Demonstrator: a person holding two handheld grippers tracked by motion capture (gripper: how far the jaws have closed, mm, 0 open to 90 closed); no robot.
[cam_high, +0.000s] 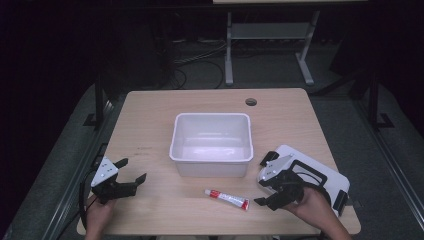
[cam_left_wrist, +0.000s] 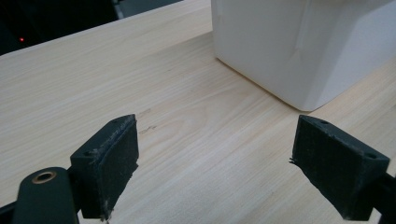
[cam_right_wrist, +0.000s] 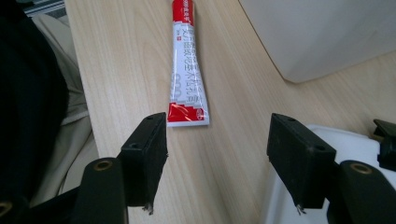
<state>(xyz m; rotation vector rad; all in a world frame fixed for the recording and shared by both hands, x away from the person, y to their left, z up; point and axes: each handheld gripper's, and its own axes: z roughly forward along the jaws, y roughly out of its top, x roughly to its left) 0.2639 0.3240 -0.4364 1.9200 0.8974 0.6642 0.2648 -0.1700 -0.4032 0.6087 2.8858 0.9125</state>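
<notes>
One tube (cam_high: 226, 199), one white bin (cam_high: 211, 144), one lid (cam_high: 320, 175), two claws.

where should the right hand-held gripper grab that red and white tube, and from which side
Grip the tube across its flat white middle, coming down from above with the jaws spanning its narrow width. It lies flat on the table, too low for a side approach. The right hand-held gripper, jaws open, is already beside the crimped end, so it needs only a short move.

Wood table (cam_high: 150, 107) w/ white bin (cam_high: 211, 162), tube (cam_high: 226, 198), white lid (cam_high: 327, 172) on it.
</notes>
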